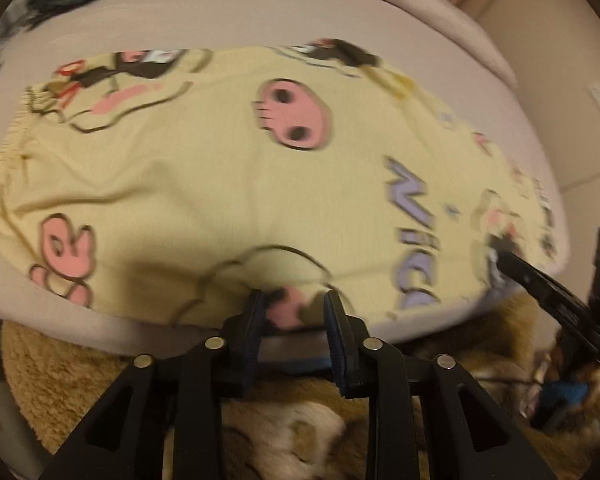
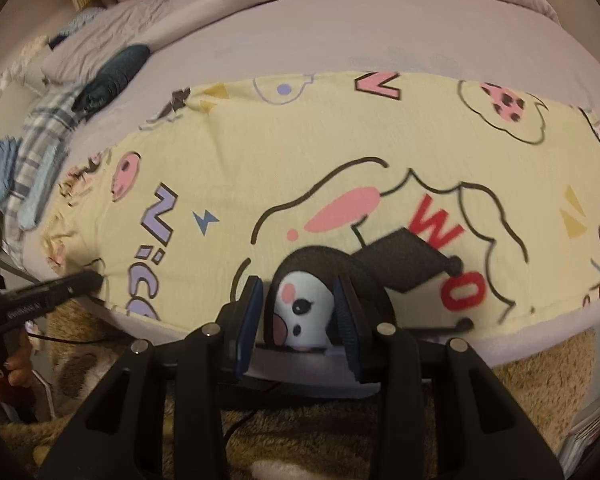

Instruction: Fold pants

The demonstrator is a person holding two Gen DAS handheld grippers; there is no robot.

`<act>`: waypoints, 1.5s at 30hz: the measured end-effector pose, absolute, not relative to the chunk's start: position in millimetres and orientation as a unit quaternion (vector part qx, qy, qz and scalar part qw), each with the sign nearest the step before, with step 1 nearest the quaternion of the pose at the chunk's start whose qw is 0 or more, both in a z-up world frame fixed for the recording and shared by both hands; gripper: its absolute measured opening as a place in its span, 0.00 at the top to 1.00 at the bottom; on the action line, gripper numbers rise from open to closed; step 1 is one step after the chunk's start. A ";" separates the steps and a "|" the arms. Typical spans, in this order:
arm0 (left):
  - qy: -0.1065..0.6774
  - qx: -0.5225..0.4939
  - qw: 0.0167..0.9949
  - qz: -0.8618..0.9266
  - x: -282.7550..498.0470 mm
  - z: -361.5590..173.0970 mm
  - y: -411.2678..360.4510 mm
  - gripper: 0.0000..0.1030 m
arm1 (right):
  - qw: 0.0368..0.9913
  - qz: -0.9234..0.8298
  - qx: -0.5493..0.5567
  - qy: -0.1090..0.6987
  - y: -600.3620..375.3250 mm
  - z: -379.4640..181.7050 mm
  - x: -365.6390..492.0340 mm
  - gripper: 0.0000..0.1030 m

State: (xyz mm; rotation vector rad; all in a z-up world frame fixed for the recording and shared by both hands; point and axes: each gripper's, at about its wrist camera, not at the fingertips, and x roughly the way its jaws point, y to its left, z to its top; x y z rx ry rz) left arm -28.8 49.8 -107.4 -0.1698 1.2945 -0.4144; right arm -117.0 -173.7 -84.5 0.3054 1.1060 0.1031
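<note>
Nearest, the left gripper and the right gripper are each pinching a raised fold at the near edge of the pants, jaws partly closed on the cloth. The one pair of yellow cartoon-print pants is lying flat across the mauve bed, showing "WOW" in red and "Nice" in purple. Beyond, a heap of clothes is sitting at the bed's far left.
</note>
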 end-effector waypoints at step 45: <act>0.569 -0.160 0.717 -0.371 57.5 -96.9 -86.4 0.33 | 0.871 0.157 0.187 0.426 -178.6 -66.2 -77.1 0.87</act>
